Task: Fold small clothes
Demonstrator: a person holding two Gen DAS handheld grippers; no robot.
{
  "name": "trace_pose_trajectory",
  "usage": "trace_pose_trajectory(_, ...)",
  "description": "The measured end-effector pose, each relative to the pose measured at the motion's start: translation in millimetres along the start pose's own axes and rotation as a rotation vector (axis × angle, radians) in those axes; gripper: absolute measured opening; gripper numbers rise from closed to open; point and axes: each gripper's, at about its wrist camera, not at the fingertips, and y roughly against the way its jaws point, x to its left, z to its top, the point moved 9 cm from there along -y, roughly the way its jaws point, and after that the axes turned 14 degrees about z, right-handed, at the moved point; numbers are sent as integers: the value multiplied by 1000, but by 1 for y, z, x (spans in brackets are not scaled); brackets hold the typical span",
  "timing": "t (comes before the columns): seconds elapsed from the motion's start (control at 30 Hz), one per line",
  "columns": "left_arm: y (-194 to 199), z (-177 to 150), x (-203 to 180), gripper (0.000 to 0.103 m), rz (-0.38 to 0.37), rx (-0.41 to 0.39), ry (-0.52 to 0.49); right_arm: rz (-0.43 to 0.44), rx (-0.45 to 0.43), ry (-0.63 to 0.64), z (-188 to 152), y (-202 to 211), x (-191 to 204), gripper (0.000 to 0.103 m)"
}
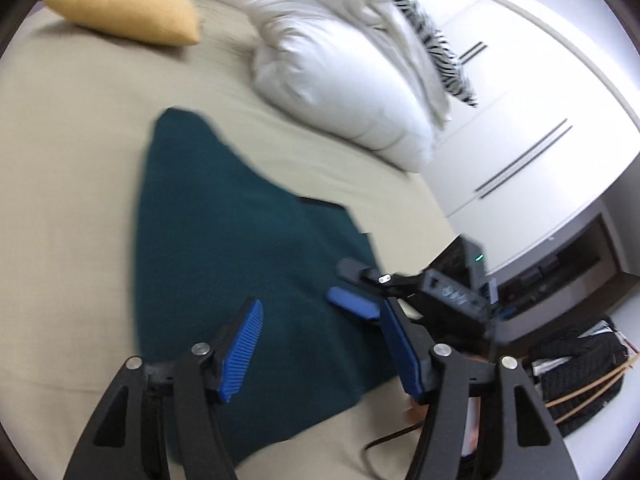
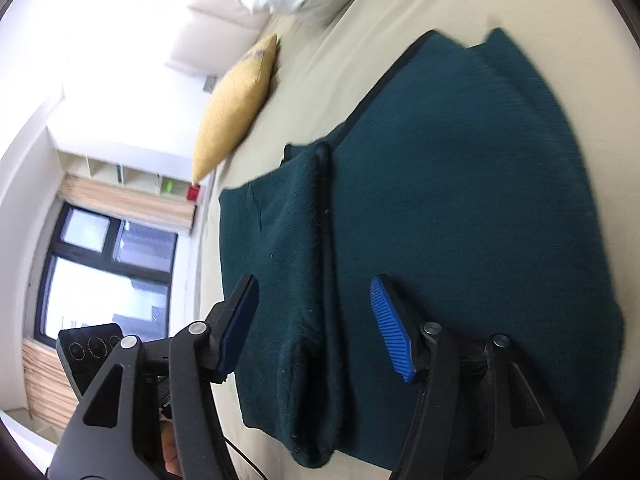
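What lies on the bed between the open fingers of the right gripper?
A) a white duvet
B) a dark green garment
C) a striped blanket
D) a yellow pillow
B: in the right wrist view the right gripper is open over the green garment lying on the bed.

Beige bed (image 1: 80, 128) with yellow cushion (image 1: 128, 8), white wardrobe (image 1: 532, 136), bright dark-framed window (image 2: 108, 276).
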Motion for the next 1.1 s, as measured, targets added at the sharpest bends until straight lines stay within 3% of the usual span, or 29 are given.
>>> trace_pose_trajectory(0.13, -3, -9, 32, 61, 0, 20, 69, -55, 64, 14, 1, -30, 4, 58)
trace_pose_trajectory(0.27, -5, -13, 32, 60, -2, 14, 53, -87, 101, 14, 2, -47, 8, 56)
trace_pose_trajectory(0.33, -6, -16, 29, 60, -2, 10, 40, -117, 119, 12, 3, -57, 6, 49)
trace_pose_trajectory(0.4, -7, -16, 30, 60, 1, 11, 36, -165, 134, 29, 2, -63, 5, 28)
trace_pose_trajectory(0.5, -6, -17, 29, 60, 0, 14, 33, -205, 150, 90, 3, -68, 9, 13)
trace_pose_trajectory(0.77, -3, -6, 7, 61, 20, -12, -12, -189, 75, 158, 17, -24, 24, 10)
trace_pose_trajectory(0.97, -19, -7, -23, 61, 40, -1, -93, -265, 50, 145, 26, 19, 3, 10)
trace_pose_trajectory(1.1, -27, -5, -44, 61, 53, -6, -146, -260, 10, 139, 34, 46, 1, 10)
